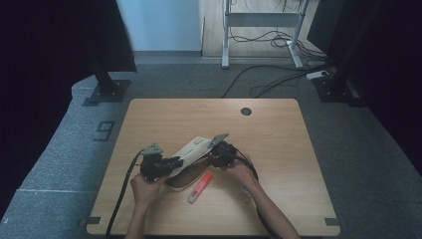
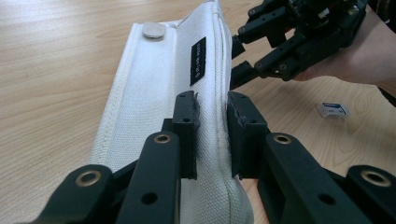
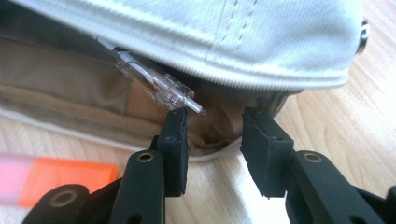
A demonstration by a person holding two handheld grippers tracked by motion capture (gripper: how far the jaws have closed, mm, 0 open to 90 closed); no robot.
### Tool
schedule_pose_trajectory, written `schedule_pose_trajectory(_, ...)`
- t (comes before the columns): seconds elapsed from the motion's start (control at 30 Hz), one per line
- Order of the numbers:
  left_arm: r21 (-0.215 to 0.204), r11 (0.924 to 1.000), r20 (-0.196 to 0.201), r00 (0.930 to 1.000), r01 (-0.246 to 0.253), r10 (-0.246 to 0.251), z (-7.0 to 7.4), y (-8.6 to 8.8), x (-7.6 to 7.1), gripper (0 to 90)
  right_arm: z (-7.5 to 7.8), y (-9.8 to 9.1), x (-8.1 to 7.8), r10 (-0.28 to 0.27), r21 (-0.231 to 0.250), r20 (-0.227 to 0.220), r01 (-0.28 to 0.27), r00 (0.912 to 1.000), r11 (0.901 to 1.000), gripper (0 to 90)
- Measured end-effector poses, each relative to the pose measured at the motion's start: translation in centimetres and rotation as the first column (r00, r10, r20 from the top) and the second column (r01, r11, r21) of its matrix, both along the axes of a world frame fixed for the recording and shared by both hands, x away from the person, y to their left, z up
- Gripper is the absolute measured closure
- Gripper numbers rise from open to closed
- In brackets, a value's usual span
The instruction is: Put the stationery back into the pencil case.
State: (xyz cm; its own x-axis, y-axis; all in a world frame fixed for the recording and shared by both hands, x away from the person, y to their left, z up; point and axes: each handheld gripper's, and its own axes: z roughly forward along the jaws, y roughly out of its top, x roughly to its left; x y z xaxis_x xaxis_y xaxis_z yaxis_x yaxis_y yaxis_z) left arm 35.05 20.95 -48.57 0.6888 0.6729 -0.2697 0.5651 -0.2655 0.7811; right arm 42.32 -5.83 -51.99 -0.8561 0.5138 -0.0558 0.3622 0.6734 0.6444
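The upper edge of a white pouch [image 2: 154,98] is pinched between the left tongs [image 2: 212,135]. Just before the parted, empty right tongs [image 3: 215,140], a clear pen [image 3: 154,81] is seen in the pouch's mouth. An orange marker [image 1: 200,187] lies beside them on the desk [image 1: 278,139].

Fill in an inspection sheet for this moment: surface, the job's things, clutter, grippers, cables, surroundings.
Surface: wooden table with a round dark grommet near its far edge.
Job's things: white fabric pencil case, held open; a clear pen lies in its tan-lined mouth.
Clutter: orange and pink highlighter on the table beside the case; small white and blue item, too small to identify.
Grippers: left gripper pinches the case's upper edge; right gripper open at the case's mouth.
Cables: one trails from each gripper; more lie on the floor beyond the table.
Surroundings: grey carpet, dark stands, white frame legs.
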Motion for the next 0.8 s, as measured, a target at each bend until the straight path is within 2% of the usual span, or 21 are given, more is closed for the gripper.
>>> schedule_pose_trajectory(0.43,-0.002,1.0000,0.001,1.0000,0.002,-0.002,0.0,0.0,0.0,74.4,0.0,1.0,1.3,-0.020,0.017,0.006,0.020,0.9998,0.9997,58.7)
schedule_pose_trajectory(0.8,-0.008,1.0000,0.000,1.0000,0.003,-0.003,0.0,0.1,0.0,74.3,1.0,-0.4,0.9,-0.031,0.051,-0.015,0.032,0.9994,0.9982,64.2)
